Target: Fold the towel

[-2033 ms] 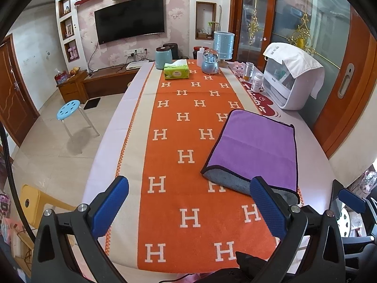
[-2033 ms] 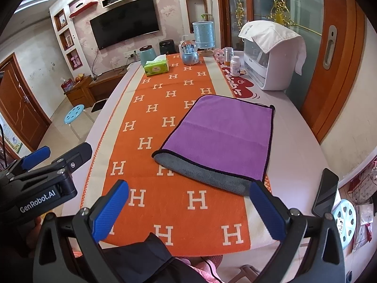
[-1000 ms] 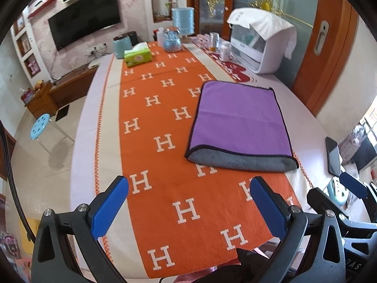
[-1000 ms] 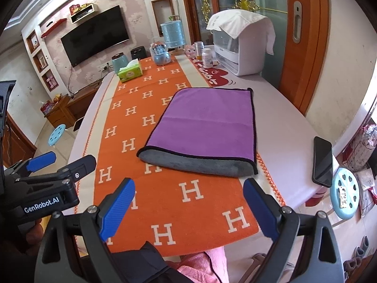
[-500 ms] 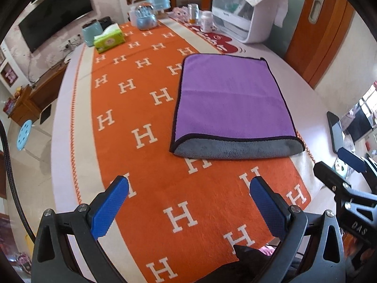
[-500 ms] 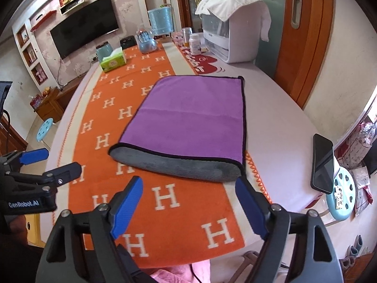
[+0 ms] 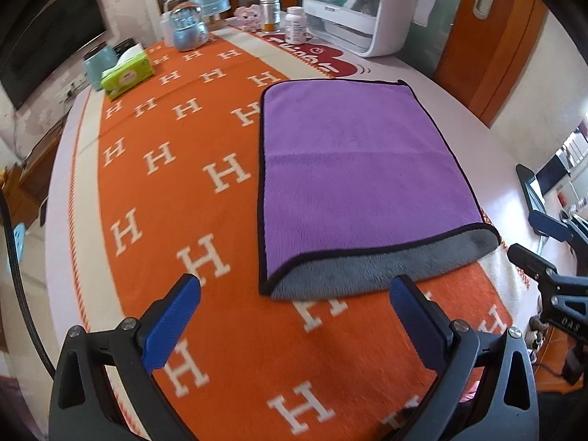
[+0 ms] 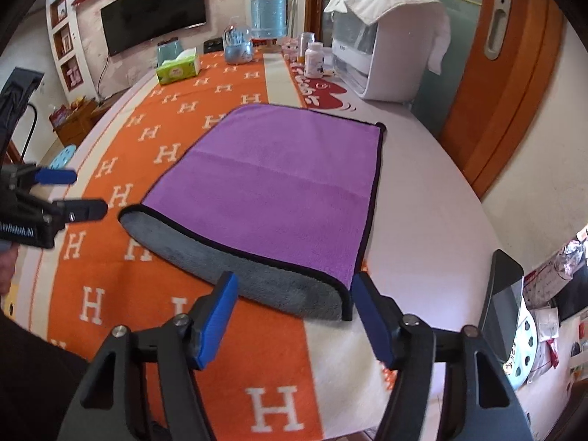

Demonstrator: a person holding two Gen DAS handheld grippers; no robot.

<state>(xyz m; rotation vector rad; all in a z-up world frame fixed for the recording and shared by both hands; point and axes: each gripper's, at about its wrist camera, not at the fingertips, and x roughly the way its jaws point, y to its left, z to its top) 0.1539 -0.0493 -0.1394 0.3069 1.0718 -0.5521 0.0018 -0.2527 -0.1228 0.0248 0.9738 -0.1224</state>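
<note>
Left gripper and right gripper hover spread, empty, at the folded purple towel's near grey edge.

We saw an orange tablecloth printed with white H's on the table. At its far end stood a green tissue box, a white pill bottle and a white appliance draped with cloth.
</note>
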